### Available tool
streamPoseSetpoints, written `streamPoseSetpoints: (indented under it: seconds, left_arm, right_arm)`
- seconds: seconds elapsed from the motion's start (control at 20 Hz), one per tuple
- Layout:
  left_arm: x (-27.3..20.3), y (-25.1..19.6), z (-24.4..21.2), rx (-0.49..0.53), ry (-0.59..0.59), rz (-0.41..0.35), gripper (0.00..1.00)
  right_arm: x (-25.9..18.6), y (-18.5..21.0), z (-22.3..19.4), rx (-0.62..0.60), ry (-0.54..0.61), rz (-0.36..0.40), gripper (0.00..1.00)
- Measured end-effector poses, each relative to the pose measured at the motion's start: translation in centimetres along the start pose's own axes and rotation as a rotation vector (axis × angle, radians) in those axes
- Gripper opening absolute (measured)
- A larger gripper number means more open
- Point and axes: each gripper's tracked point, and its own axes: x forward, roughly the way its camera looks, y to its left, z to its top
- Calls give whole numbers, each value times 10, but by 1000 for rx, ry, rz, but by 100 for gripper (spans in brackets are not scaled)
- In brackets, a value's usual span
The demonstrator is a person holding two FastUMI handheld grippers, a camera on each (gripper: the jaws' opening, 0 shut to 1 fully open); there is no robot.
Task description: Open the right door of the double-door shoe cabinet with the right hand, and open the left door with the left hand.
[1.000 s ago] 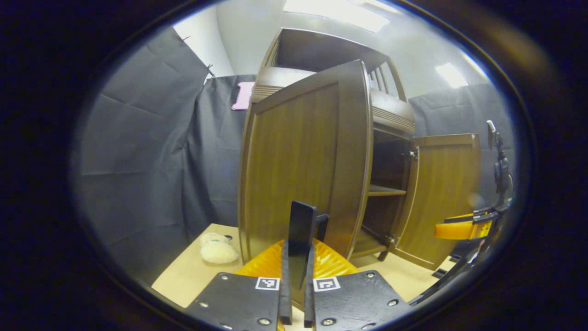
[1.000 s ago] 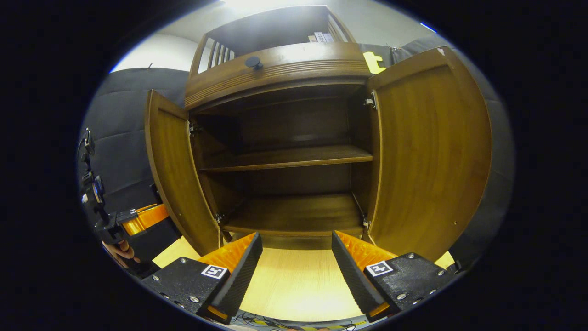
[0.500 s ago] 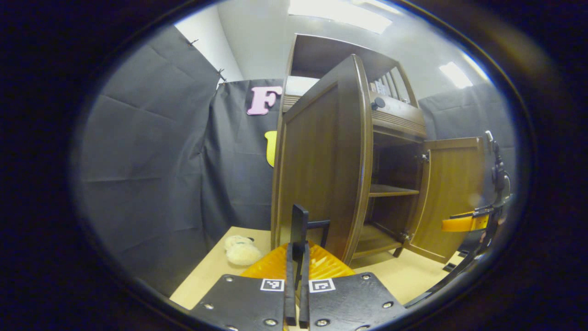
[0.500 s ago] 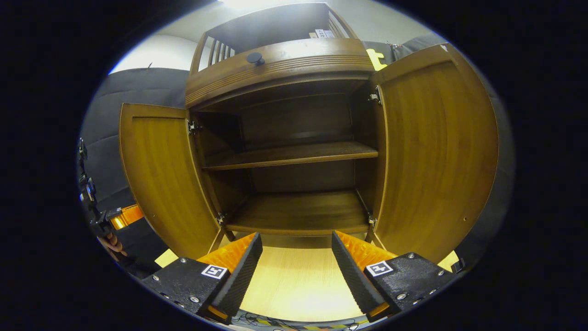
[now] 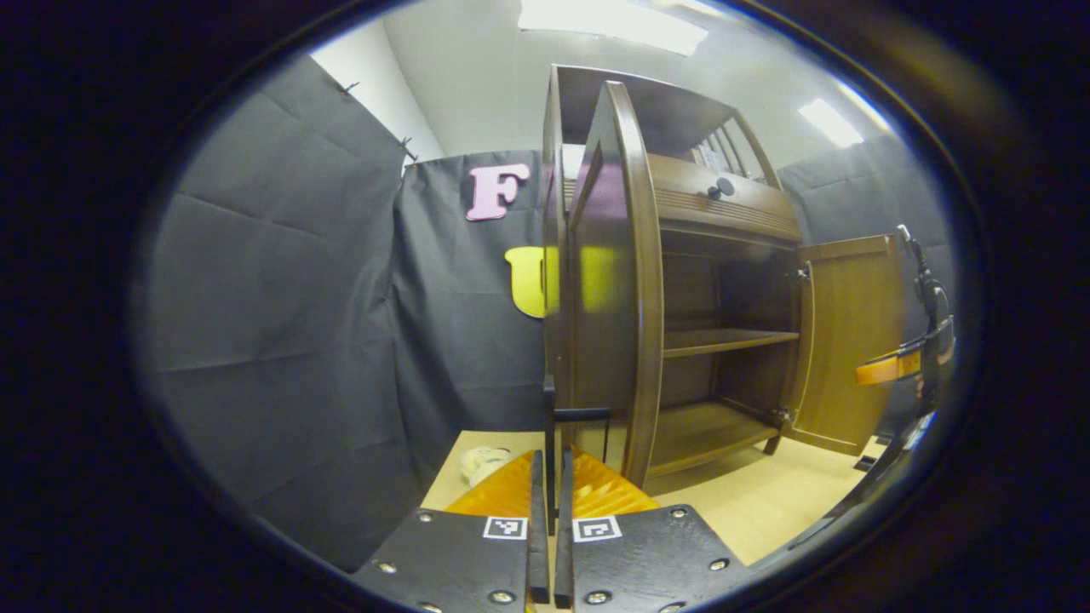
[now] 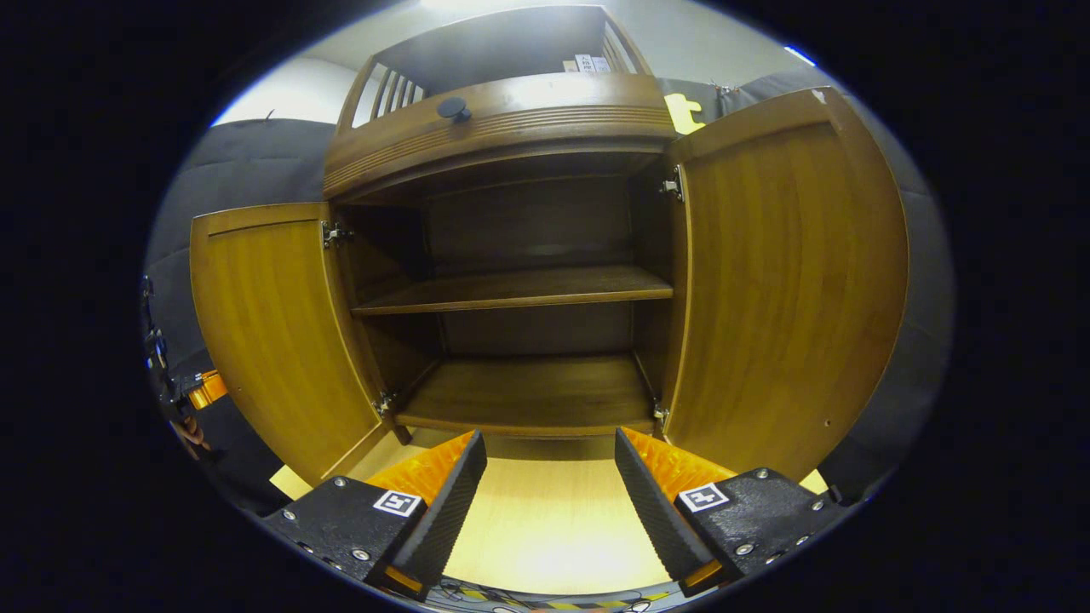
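On each hand-held gripper sits a square marker: left [image 5: 549, 477] clenched on the handle [image 5: 581, 415], right [image 6: 549, 477] released.

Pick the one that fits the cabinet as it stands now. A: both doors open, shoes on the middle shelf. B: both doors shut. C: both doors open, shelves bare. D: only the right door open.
C: in the right gripper view the left door and the right door both stand swung out, and the middle shelf and bottom board carry nothing.

My work spot: test booth, not real home. Black cloth [image 5: 281, 281] hangs as walls all round. White wall [image 5: 477, 77] and ceiling lights [image 5: 613, 15] above it. My table [image 6: 545, 528] holds just one wooden cabinet [image 6: 511, 128].
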Motion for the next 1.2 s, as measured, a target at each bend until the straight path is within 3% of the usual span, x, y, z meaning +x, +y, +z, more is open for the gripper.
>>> streamPoseSetpoints:
  seconds: [0.1, 0.2, 0.25, 0.45, 0.5, 0.6, 0.7, 0.9, 1.0, 1.05, 1.15, 1.2]
  left_arm:
    - [-4, 1, -1, -21, 7, -1, 9]
    - [-1, -2, -2, -29, 2, -2, 5]
    - [-2, 1, -6, -25, 10, 15, 8]
    - [-15, 5, -5, -62, 3, 122, 4]
    - [-22, 3, -2, -70, 2, 147, 8]
    - [-31, 1, 6, -67, -16, 190, 4]
    - [-42, -2, 18, -55, -38, 223, 8]
    - [-51, -12, 41, -35, -71, 282, 4]
    - [-59, -19, 63, -33, -140, 317, 10]
    - [-58, -28, 72, -55, -172, 314, 10]
    - [-47, -47, 80, -103, -196, 294, 32]
    - [-50, -53, 82, -107, -199, 307, 43]
  right_arm:
    - [-6, -7, 7, -21, -10, -33, 89]
    - [-9, -19, 13, -37, -22, -54, 94]
    - [-10, -23, 16, -37, -25, -62, 89]
    - [-18, -41, 23, -11, -44, -79, 90]
    - [-21, -50, 26, -9, -62, -102, 90]
    - [-24, -68, 22, 4, -74, -150, 94]
    - [-26, -69, 20, 37, -73, -123, 94]
    - [-46, -76, 40, 28, -162, -71, 90]
    - [-51, -85, 44, -3, -200, -68, 89]
    - [-53, -87, 42, -4, -200, -56, 94]
    - [-56, -90, 45, 3, -204, -31, 90]
    - [-60, -92, 47, 4, -211, -23, 94]
